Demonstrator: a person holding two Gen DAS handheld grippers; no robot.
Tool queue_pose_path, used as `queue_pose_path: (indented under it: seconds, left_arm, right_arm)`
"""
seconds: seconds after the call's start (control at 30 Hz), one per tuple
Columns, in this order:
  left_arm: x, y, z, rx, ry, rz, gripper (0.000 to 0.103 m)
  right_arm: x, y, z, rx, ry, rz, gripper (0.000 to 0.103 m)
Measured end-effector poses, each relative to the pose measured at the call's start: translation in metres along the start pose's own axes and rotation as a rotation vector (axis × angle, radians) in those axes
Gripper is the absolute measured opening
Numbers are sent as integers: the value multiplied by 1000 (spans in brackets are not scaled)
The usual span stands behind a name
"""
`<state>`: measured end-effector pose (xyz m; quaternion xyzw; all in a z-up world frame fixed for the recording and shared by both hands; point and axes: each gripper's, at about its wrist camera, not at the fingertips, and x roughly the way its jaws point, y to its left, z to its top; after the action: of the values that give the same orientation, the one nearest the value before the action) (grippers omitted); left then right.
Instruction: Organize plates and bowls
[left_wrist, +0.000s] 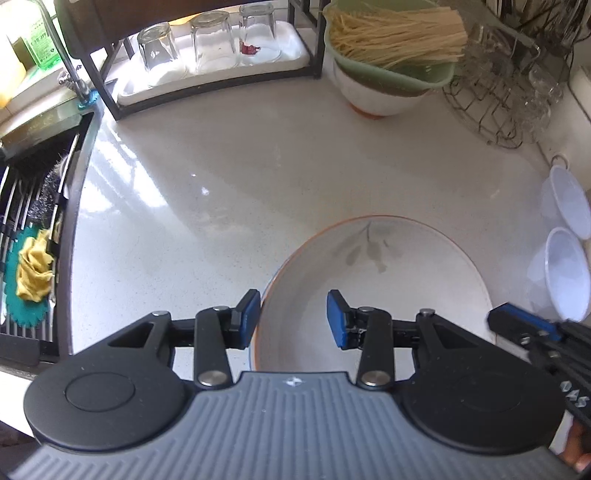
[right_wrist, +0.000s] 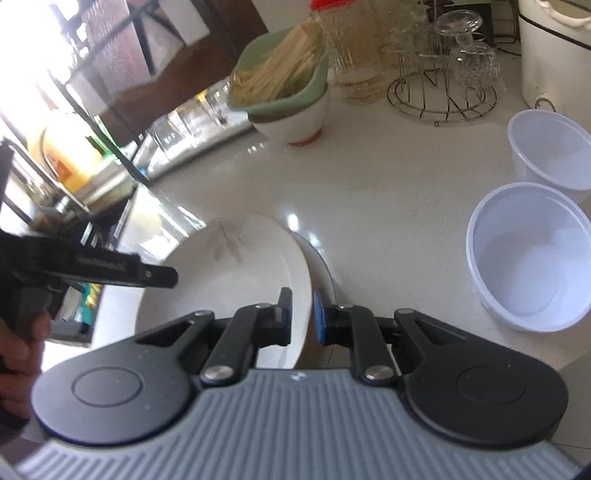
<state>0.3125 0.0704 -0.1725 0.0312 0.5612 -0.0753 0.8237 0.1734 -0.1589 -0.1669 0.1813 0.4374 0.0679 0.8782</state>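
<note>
Countertop (left_wrist: 229, 177): green bottle label (left_wrist: 42, 44) blurred, unreadable.

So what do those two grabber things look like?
Both match. The left gripper and the right gripper each have a grey ribbed plate at the base, two round black discs on either side, and black jointed bars with shiny silver pins. Their fingertips carry blue pads. The right gripper shows white lettering on its side in the left view. No cables are visible.

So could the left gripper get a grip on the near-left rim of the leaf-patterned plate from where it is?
Probably yes: the left gripper is open astride the plate rim with nothing between; the right gripper clamps the opposite edge.
</note>
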Motion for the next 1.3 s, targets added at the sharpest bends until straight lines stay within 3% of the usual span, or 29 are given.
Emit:
queue_pose_path:
  seconds: [0.27,0.33,0.37,0.4,0.47,0.63,1.07,1.3]
  left_arm:
    - [-3,9,-1,-62,-4,-30,45]
    - [-7,12,-5,-80,-16,-65,52]
    - [-9,13,-7,-87,-19,-77,60]
    - [-10,15,-9,-96,-23,-83,64]
    - [-11,17,-13,-111,-31,-106,64]
    - [-8,24,-19,-143,-29,-135,66]
    - [5,31,-28,-130,-26,-162,66]
    - [17,44,-27,-164,19,-129,66]
  right_arm:
    - [-17,3,3,-70,-59,-37,16]
    - [-24,3,4,-100,-73,-51,17]
    - [-27,2,4,-113,-78,-61,30]
    - [-29,1,4,-117,-83,-77,52]
    - [-34,-4,2,-107,-96,-71,69]
    - [-34,-17,-8,-57,-87,-14,68]
    - [-6,-6,-20,-39,12,9,67]
    - [7,-11,-24,17,76,4,41]
